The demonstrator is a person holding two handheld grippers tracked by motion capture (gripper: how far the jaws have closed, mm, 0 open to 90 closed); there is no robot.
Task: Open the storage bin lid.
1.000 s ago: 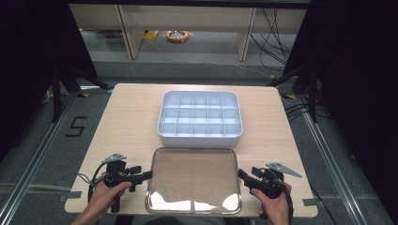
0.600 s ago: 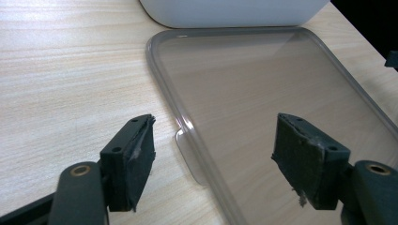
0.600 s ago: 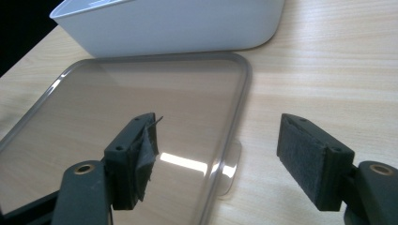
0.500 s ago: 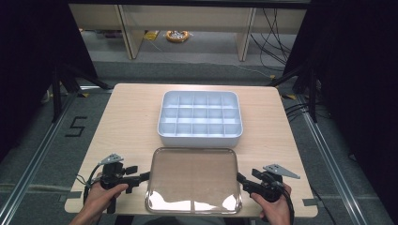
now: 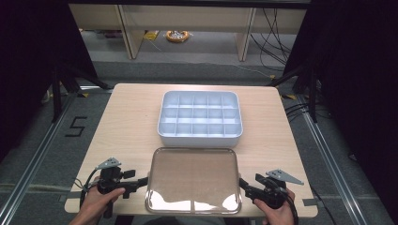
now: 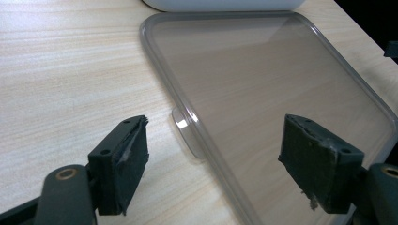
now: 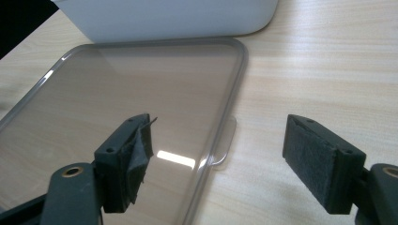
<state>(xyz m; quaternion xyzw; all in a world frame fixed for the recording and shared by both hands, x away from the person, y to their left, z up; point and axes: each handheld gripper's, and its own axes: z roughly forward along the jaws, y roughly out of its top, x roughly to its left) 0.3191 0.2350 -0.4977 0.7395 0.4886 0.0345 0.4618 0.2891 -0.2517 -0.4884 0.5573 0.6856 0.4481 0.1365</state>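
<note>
**Clear lid flat on table, both grippers spread at its side tabs**

High view: A clear lid (image 5: 193, 179) is seen lying flat on the near part of the wooden table (image 5: 126, 122). Just beyond it a white compartment box (image 5: 201, 118) is set, its near wall very close to the lid's far edge; contact cannot be judged here. The left gripper (image 5: 141, 181) is held at the lid's left edge and the right gripper (image 5: 245, 186) at its right edge, each in a hand resting at the table's near rim.

Left gripper view: The two black jaws are seen set wide apart, having just been opening. Between them the lid's edge and a small clear tab (image 6: 187, 136) are visible, lying on the wood. Neither of the pads (image 6: 133, 159) is pressed on the lid; nothing is gripped. The box's wall is glimpsed at the top.

Right gripper view: The jaws are likewise spread wide, having just been opening. The lid's opposite edge with its tab (image 7: 224, 143) is framed between them, untouched by either pad. A bright reflection is noted on the lid near the left jaw. The box (image 7: 178, 16) is seen directly behind the lid's far edge.
</note>
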